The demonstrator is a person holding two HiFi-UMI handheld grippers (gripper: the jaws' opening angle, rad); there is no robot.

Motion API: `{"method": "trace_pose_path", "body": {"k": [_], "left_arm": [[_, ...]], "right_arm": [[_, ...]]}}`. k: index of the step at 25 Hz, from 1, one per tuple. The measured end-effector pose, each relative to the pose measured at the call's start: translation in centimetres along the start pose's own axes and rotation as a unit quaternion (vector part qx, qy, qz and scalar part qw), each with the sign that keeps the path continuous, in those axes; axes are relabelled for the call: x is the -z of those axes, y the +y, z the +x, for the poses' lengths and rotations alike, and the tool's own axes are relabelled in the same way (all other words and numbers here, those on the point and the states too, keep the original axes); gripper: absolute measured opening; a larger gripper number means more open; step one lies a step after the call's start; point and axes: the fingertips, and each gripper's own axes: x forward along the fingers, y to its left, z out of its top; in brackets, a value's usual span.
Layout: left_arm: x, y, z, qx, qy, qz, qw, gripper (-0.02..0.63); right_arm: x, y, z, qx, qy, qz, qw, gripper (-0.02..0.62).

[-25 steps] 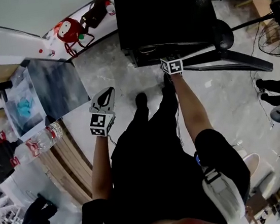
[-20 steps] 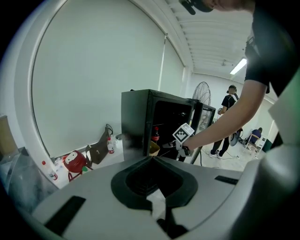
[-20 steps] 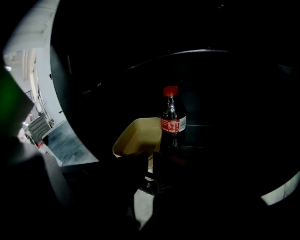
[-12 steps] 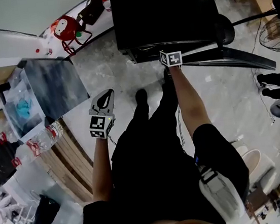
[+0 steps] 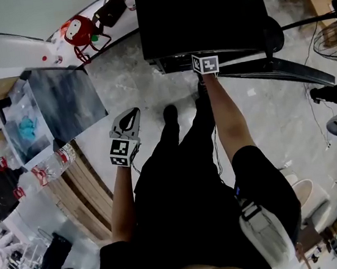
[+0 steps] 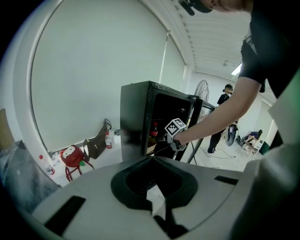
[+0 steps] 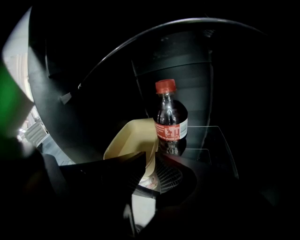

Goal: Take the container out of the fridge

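Right gripper [image 7: 151,163] is in the fridge [image 5: 201,9], jaws pinched on the near wall of the container [image 7: 125,140].
Container sits on the glass shelf [image 7: 213,138] right beside a bottle [image 7: 169,117]; we can't tell if they touch. We judge it light, thin-walled and easily crushed, so we'd hold gently, low on the wall. Left gripper [image 5: 130,115] hangs outside the fridge, jaws together, empty.
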Motion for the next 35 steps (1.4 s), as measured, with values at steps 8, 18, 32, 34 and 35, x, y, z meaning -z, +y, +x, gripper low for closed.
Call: {"method": "trace_pose_path", "body": {"k": [8, 18, 32, 34, 35], "left_arm": [[-0.5, 0.0, 0.5, 0.000, 0.001, 0.005, 1.0000, 0.018], [0.2, 0.6, 0.2, -0.002, 0.005, 0.003, 1.0000, 0.018], [0.5, 0.7, -0.7, 0.005, -0.002, 0.005, 1.0000, 0.018], [0.4, 0.6, -0.8, 0.008, -0.004, 0.008, 0.9999, 0.017], [0.3, 0.5, -0.8, 0.010, -0.005, 0.009, 0.9999, 0.018]], "right_arm": [[-0.4, 0.8, 1.4, -0.012, 0.015, 0.019, 1.000, 0.071], [0.0, 0.4, 1.5, 0.020, 0.026, 0.024, 0.999, 0.063], [0.7, 0.0, 1.4, 0.063, 0.043, 0.034, 0.997, 0.025], [1.0, -0.4, 0.8, 0.069, 0.042, 0.034, 0.996, 0.021], [1.1, -0.5, 0.5, 0.073, 0.040, 0.030, 0.996, 0.021]]}}
